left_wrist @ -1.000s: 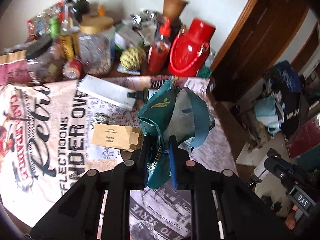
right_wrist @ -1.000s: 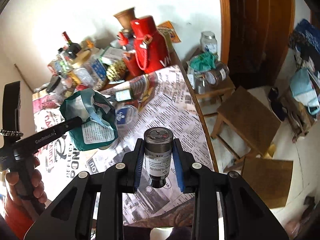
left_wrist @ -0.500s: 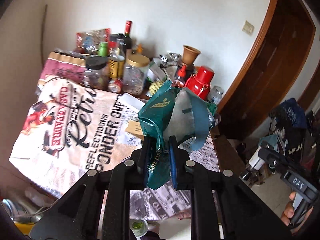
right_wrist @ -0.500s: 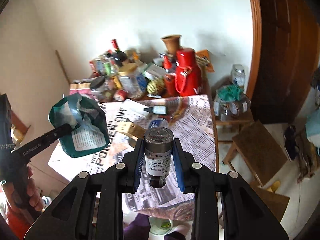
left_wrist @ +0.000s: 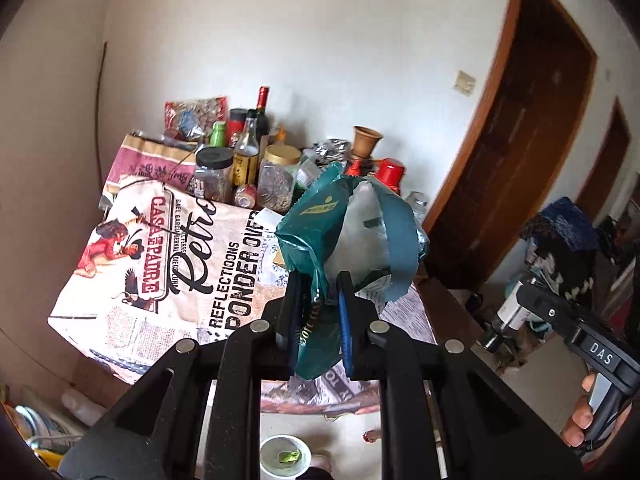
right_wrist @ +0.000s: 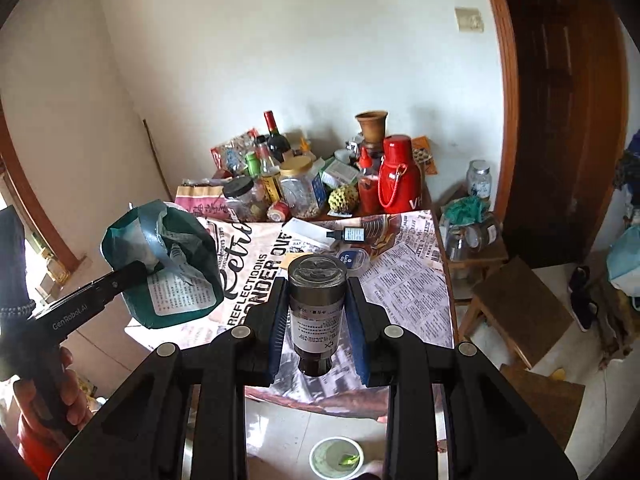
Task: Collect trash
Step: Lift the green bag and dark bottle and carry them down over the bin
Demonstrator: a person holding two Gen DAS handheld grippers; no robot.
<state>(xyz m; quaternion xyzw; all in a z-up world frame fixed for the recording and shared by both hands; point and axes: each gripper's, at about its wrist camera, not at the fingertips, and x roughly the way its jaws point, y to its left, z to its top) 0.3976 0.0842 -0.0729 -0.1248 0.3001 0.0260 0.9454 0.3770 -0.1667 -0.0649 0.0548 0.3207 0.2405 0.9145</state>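
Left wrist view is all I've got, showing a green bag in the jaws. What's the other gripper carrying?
Observer: The right gripper is shut on a small dark bottle with a white label.
Operator: Can you see my bag's far side?
Observer: Yes, the green bag carries a white panel of printed text there.
Operator: What's on the table behind my bag?
Observer: A small black dropper bottle lies on its side on the tablecloth.
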